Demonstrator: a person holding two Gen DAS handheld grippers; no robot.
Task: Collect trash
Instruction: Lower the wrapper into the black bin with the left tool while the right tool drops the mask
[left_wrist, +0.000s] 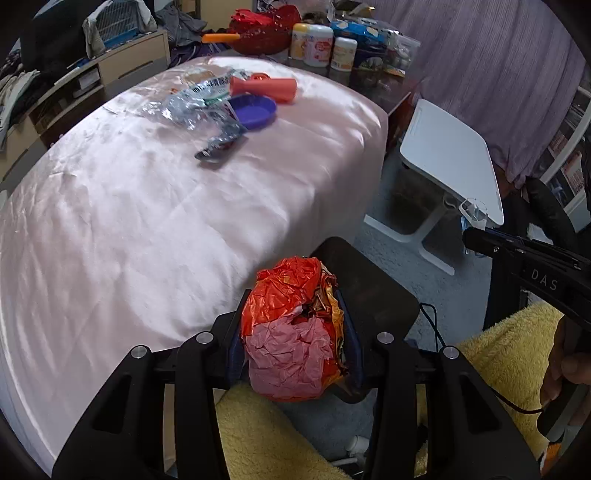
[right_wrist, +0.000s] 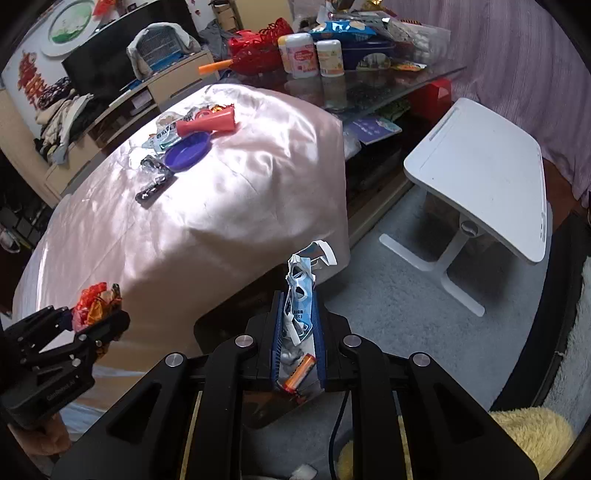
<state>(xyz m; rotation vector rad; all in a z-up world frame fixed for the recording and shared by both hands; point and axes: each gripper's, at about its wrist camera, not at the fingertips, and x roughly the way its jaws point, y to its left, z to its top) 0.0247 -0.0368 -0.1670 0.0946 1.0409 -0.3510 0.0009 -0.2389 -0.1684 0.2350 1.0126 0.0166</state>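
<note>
The crumpled orange and pink wrapper (left_wrist: 295, 328) sits squeezed between the pads of the left tool (left_wrist: 295, 343), whose jaws are partly closed around the wad and hold it off the edge of the bench (left_wrist: 129, 221), above a dark bin (left_wrist: 373, 295) on the floor. The right tool (right_wrist: 297, 332) has its jaws nearly together on a thin blue and white packet (right_wrist: 301, 295), with a small orange tube (right_wrist: 300, 373) lodged low between the pads behind it. The wad is springy and bulges past the pads, so a quick swing or a slight loosening could let it pop out and fall on the grey carpet (right_wrist: 388, 314) rather than in the bin. The packet is gripped only along a narrow strip and its torn top flops free; the orange tube looks loosely caught and might slide out first. Both tools hang close together over the same small opening, so they may knock each other if both let go at once. More rubbish (left_wrist: 192, 107) lies far across the bench beside a purple dish (left_wrist: 255, 110) and an orange horn-shaped tube (left_wrist: 266, 88); reaching over the slippery pink cloth could drag it and shift those things.
</note>
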